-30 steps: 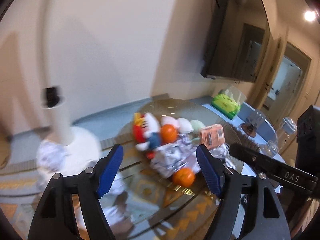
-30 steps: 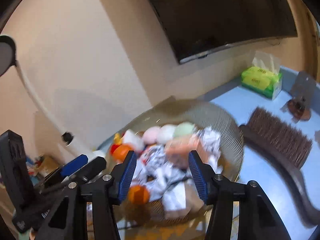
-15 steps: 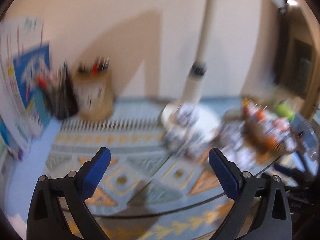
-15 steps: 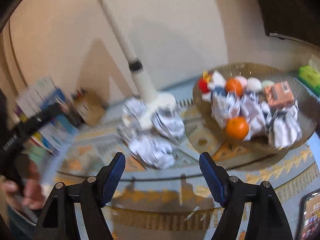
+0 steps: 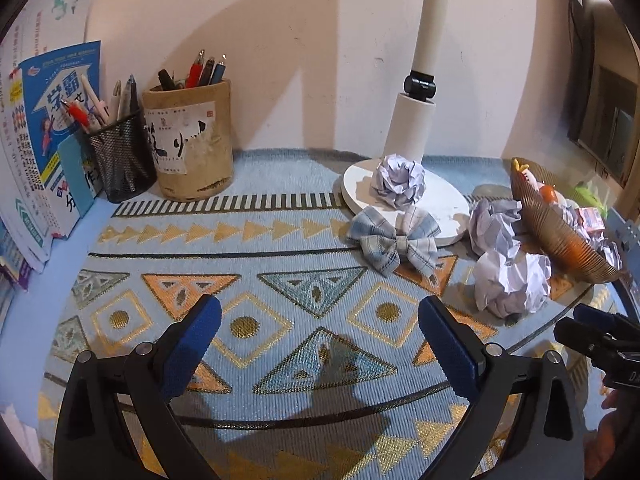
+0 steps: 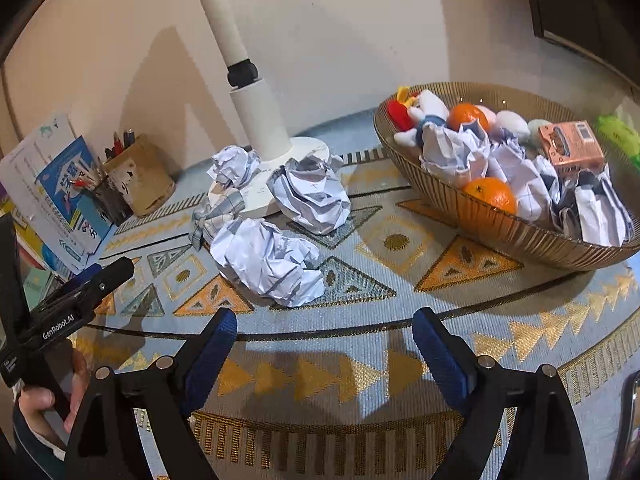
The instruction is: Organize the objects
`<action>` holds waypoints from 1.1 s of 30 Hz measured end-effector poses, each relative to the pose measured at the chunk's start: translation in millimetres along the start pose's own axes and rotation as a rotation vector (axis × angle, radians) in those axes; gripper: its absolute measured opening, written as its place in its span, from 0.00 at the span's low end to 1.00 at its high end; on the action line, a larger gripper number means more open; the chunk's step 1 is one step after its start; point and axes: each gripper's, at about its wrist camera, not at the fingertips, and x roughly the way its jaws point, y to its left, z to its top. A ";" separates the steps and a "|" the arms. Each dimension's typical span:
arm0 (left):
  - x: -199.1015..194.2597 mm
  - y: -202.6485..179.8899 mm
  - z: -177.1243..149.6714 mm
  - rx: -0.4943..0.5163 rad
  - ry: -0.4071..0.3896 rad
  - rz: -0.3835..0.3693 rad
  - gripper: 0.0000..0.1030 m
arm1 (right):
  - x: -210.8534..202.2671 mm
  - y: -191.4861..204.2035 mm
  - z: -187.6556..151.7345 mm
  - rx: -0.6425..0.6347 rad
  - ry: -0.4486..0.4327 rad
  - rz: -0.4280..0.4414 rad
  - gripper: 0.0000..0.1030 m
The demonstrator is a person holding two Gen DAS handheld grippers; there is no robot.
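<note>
"GenRobot.AI" is printed on the left gripper [image 6: 86, 278]

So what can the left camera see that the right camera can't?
Only the left wrist view shows the plaid bow spread flat and the black mesh pen cup clearly. Only the right wrist view looks into the bowl: two oranges, a plush toy, a pink box. Both show the crumpled paper balls, the white lamp base and open grippers: left, right.
</note>
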 end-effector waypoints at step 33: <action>59.7 -29.7 34.9 -0.003 0.205 -0.211 0.43 | 1.3 13.0 -4.8 -0.057 0.004 0.040 0.86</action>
